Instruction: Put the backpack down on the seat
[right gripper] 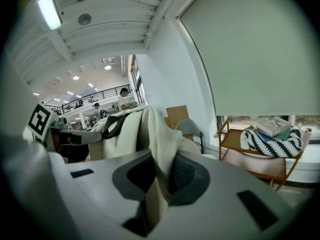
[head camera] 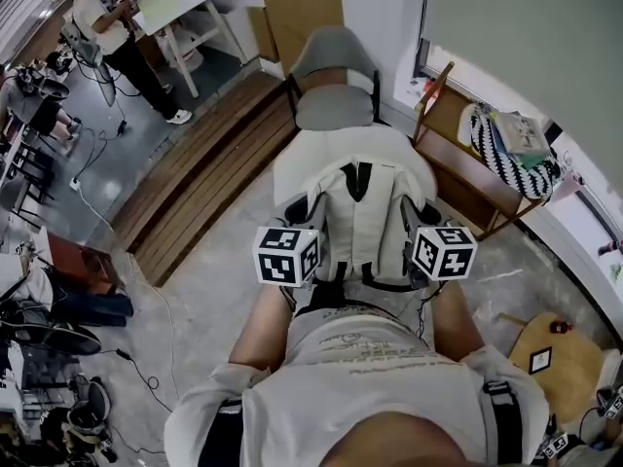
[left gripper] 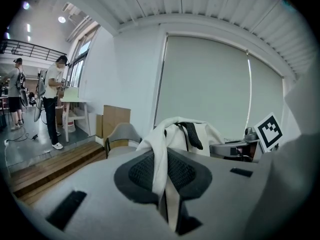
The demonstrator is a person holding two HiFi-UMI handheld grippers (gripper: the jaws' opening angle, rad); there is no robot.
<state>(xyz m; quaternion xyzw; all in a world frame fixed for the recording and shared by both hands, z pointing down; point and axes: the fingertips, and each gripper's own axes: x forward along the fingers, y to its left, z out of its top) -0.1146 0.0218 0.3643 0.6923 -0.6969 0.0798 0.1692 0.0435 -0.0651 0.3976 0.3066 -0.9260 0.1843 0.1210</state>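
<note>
Two grippers share the load here, and both are nearly closed on cloth. The left gripper [left gripper: 167, 184] pinches a fold of the cream backpack [head camera: 360, 227] between its pads, and the right gripper [right gripper: 156, 184] clamps another fold of the same fabric on the right side. The backpack hangs between them just in front of us, its dark straps facing up.

We judge this to be the carrying step. The backpack is held up on the near side of the grey chair, and the seat [head camera: 334, 110] lies bare just beyond it, so nothing has been set down yet. Next we need to bring both grippers forward together, keeping the backpack level. We then lower it until its bottom rests on the seat pad, and only then let the jaws part. Letting go on one side first would probably tip it off the edge.

Over on the right, a wooden rack [head camera: 458, 178] carries a black-and-white striped bag [head camera: 496, 154] with books [head camera: 521, 129] lying on top of it. At the far wall stands a cardboard box [head camera: 297, 13]; we cannot tell what, if anything, is inside
</note>
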